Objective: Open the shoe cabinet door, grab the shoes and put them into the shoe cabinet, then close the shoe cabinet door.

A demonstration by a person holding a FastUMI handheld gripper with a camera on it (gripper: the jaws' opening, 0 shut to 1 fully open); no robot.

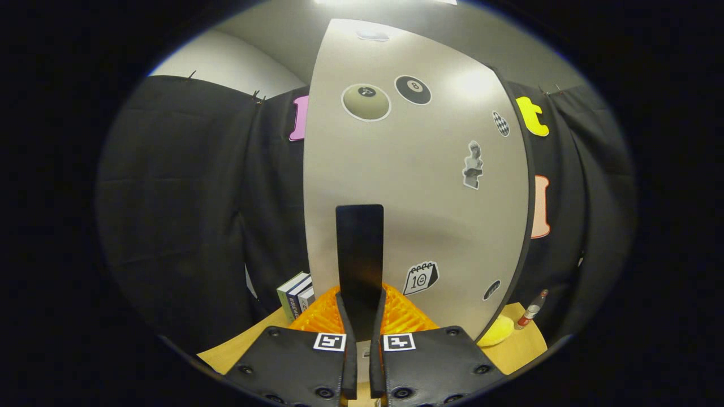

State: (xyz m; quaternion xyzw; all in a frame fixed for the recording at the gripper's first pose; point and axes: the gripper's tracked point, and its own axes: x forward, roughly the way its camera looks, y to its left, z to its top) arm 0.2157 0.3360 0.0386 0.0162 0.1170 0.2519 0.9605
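The shoe cabinet door (430, 186) is a tall pale panel with several stickers, standing right in front of me. A dark upright handle (360, 243) sticks out from its lower middle. My gripper (361, 308) is shut on the lower end of this handle, with one finger pressed on each side. The fingertips (407, 316) lie close against the door's face. The door's dark edge shows along its right side. I cannot tell whether the door is ajar or closed.
Upright books (295, 297) stand on the wooden table (523, 353) left of the door. At the door's right foot lie a yellow object (498, 334) and a small bottle (531, 311). Black cloth walls close in on both sides.
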